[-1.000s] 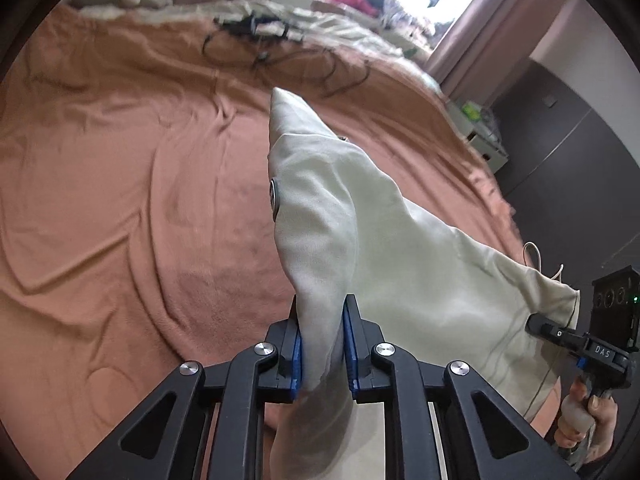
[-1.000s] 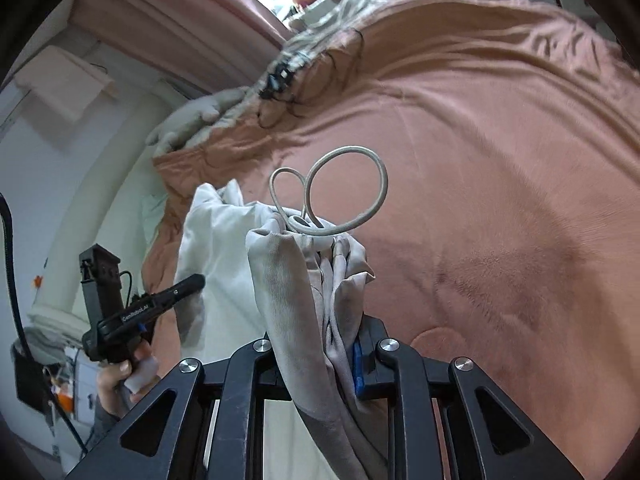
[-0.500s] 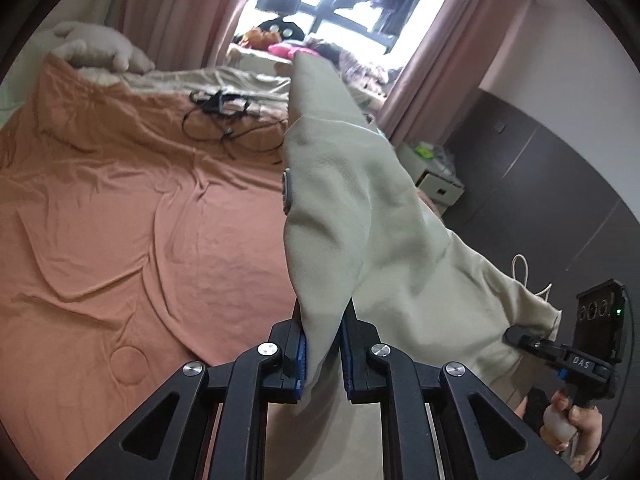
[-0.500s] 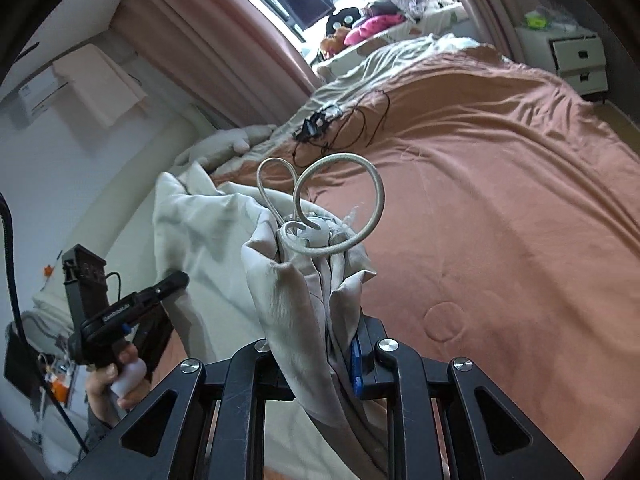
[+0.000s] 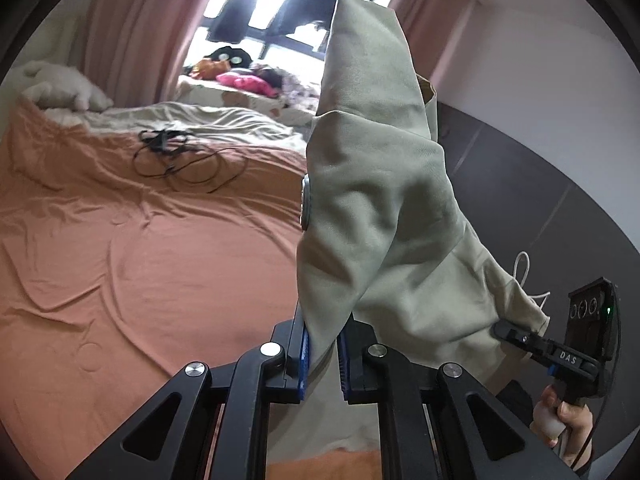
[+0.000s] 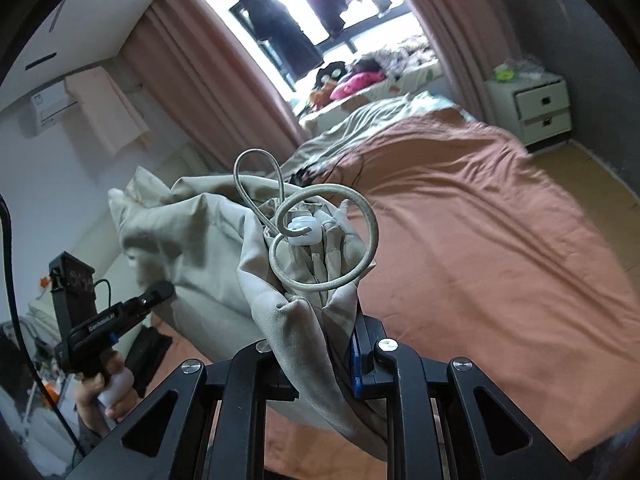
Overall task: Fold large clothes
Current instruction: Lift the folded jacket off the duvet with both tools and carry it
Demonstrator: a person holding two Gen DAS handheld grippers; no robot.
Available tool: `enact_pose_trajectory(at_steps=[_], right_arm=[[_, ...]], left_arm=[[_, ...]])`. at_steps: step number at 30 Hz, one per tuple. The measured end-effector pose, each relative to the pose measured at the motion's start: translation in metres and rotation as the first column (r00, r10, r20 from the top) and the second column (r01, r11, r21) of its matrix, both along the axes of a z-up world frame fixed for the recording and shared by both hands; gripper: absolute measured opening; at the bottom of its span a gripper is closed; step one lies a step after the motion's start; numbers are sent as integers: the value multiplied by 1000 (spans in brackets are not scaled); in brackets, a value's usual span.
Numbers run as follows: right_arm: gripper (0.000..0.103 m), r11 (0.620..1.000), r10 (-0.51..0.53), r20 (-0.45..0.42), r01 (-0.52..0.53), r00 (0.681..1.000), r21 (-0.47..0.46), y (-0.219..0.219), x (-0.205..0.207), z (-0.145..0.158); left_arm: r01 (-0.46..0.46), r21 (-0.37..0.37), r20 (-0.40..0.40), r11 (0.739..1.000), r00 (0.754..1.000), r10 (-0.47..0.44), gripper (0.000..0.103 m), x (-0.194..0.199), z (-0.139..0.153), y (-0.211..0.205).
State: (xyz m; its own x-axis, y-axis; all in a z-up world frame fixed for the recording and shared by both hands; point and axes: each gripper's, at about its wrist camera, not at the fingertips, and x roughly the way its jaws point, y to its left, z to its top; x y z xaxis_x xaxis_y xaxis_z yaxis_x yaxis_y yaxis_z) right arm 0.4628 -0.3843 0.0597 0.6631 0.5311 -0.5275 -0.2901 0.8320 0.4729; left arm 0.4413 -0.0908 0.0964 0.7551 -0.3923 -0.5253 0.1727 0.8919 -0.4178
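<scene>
Pinching the beige garment [image 5: 384, 208], both claws: left claw [image 5: 323, 354], right claw [image 6: 316, 354] marked "DAS".

Left gripper [image 5: 323, 354]: jaws have just been closing, now nearly together and clamped on a fold of the pale garment [image 5: 380, 200], cloth pinched between the blue pads [image 5: 305, 364]. Gripper tilts moderately downward. In the right wrist view it appears to the left of the right gripper, held by a hand [image 6: 106, 390] wrapped round its pistol grip.

Right gripper [image 6: 320, 354]: jaws narrow, pinched on a bunched section of the same garment; one blue pad [image 6: 355, 368] visible. In the left wrist view it sits to the right, gripped by a hand [image 5: 568, 420] at its handle.
</scene>
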Motion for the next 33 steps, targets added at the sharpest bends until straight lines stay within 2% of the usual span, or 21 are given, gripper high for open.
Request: enact_pose_trajectory(at_steps=[11,16,21,27,29,33], right_arm=[[18,981,-181,43,183,983,-60,-109,-46,38],[18,963,-252,61,257,966,-79,-160,-70,51],[18,943,-309,57,314,949,-107,-199,-86,58],[18,920,-359,18,357,933,-162,-231,-82,47],[18,912,-377,-2,371,926,-173,-238,-72,37],[18,902,-400,-40,385,916,-195,-248,-42,11]], left_arm=[[159,-50,16,986,987,-158,11,-9,20,-113],[252,-66,20,966,968,-251,10,-14,23,-162],[320,-109,-12,941,946,-323,10,-13,17,-202],[359,-154,-71,921,925,-373,10,-1,-7,-236],[361,-176,-112,916,917,-383,10,10,-19,-245],[352,-176,-183,919,906,-382,10,41,-48,-257]])
